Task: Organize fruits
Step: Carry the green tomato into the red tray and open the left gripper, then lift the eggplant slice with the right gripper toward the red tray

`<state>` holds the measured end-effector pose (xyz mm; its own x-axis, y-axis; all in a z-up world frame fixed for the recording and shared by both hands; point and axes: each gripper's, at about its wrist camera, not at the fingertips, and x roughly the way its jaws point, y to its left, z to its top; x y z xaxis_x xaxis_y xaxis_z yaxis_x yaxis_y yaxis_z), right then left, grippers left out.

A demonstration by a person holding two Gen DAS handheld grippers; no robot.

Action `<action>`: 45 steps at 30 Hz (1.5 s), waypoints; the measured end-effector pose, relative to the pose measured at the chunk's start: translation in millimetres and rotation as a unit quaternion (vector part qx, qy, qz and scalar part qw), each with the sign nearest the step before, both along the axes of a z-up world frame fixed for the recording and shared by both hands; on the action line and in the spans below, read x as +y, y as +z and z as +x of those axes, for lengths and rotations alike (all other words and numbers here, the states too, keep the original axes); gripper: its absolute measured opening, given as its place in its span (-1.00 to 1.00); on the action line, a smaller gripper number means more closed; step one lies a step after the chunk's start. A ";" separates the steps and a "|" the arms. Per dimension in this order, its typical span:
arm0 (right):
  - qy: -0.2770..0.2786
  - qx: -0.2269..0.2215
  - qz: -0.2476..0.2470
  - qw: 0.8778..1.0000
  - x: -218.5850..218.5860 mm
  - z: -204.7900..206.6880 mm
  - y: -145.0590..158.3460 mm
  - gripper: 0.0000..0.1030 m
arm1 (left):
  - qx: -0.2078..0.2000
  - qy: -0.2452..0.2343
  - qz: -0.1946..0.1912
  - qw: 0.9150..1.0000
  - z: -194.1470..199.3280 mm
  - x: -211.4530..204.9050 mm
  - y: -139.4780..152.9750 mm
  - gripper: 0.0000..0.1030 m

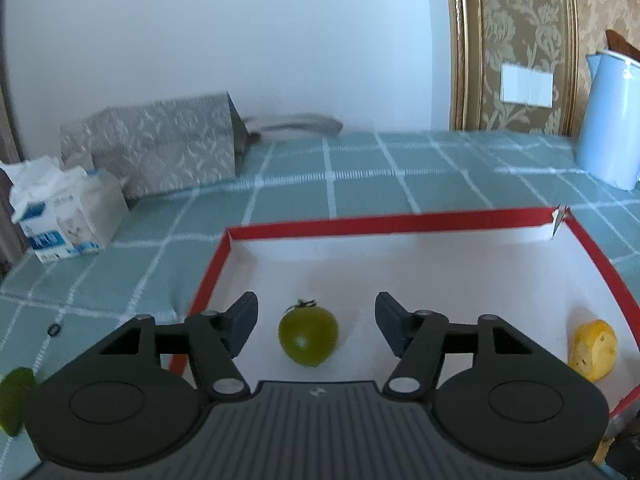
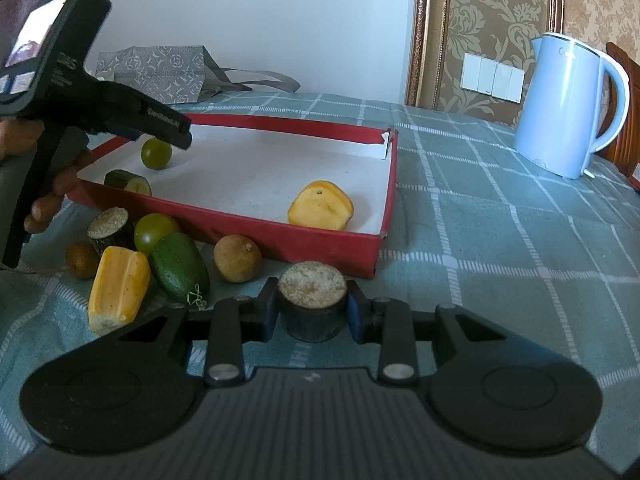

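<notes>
In the left wrist view my left gripper (image 1: 316,300) is open over the white floor of a red-walled box (image 1: 400,222). A green tomato (image 1: 308,336) lies between its fingers, clear of both pads. A yellow fruit piece (image 1: 594,356) lies at the box's right wall. In the right wrist view my right gripper (image 2: 312,308) is shut on a dark cylinder with a pale cut top (image 2: 312,286), in front of the box (image 2: 224,222). The left gripper (image 2: 168,124) hangs over the tomato (image 2: 156,153) in the box's far left corner, near a cucumber piece (image 2: 128,182).
Left of the box's front wall lie a yellow piece (image 2: 118,290), a green fruit (image 2: 180,268), another green tomato (image 2: 154,232), a dark cylinder (image 2: 110,228) and two brown round fruits (image 2: 237,258). A blue kettle (image 2: 568,104), a paper bag (image 2: 160,68) and a tissue box (image 1: 68,216) stand further off.
</notes>
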<state>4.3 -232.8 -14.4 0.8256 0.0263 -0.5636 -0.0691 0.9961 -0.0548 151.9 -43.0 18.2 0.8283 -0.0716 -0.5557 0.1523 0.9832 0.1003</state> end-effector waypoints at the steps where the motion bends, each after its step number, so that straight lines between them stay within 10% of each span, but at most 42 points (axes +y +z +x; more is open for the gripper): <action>1: 0.000 0.000 0.000 1.000 0.1 0.0 0.0 -0.38 | -0.007 0.001 0.001 1.000 -3.8 0.9 2.4 0.27; 22: 0.000 0.000 -0.003 1.000 0.2 -0.1 0.7 -0.37 | -0.056 0.034 -0.029 0.997 -121.4 47.7 2.3 0.53; 45: -0.002 0.000 0.001 1.000 -1.6 0.8 0.5 -0.37 | 0.011 0.079 -0.060 0.995 -127.3 90.8 -33.8 0.54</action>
